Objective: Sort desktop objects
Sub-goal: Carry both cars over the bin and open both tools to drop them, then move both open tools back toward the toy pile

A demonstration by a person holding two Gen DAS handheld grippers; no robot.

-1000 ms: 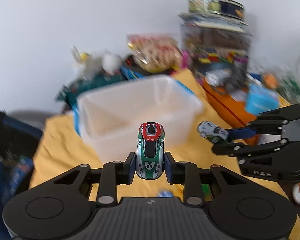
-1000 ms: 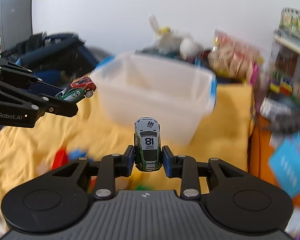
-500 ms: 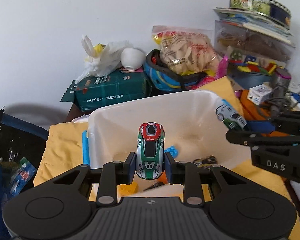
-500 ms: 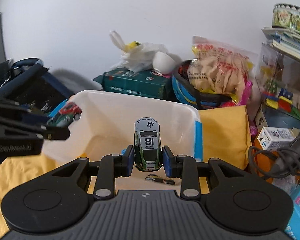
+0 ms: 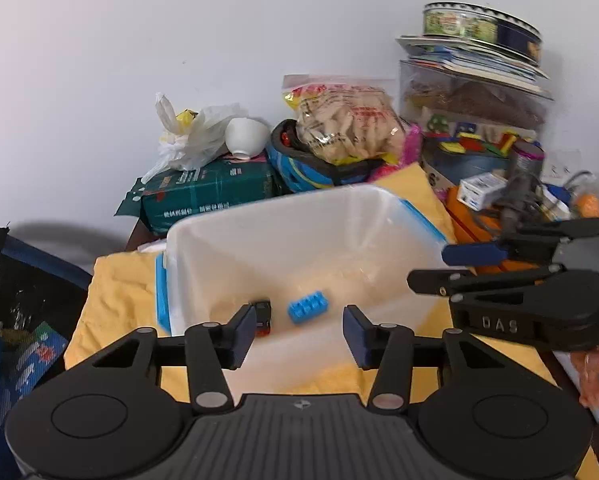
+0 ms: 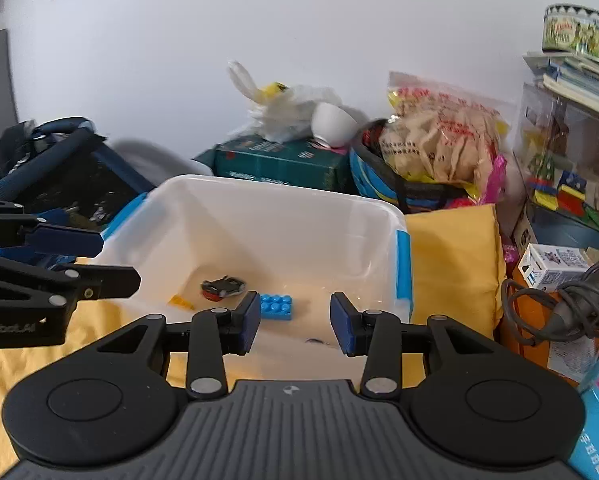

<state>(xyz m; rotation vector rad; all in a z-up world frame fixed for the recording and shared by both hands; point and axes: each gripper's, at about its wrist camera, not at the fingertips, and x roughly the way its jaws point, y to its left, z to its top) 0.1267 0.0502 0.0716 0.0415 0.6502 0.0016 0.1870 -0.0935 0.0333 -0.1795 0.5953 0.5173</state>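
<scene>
While both claws (image 5: 299,330) (image 6: 295,322) gape empty, a toy car (image 6: 223,287) lies in the bin (image 6: 379,208) beyond them.

Before me the surface (image 6: 451,264) wears a yellow cloth (image 5: 115,292). On it sits a white bin (image 6: 283,216) with blue clips; behind it lie a green package (image 5: 211,196) and a snack bag (image 6: 439,144).
</scene>
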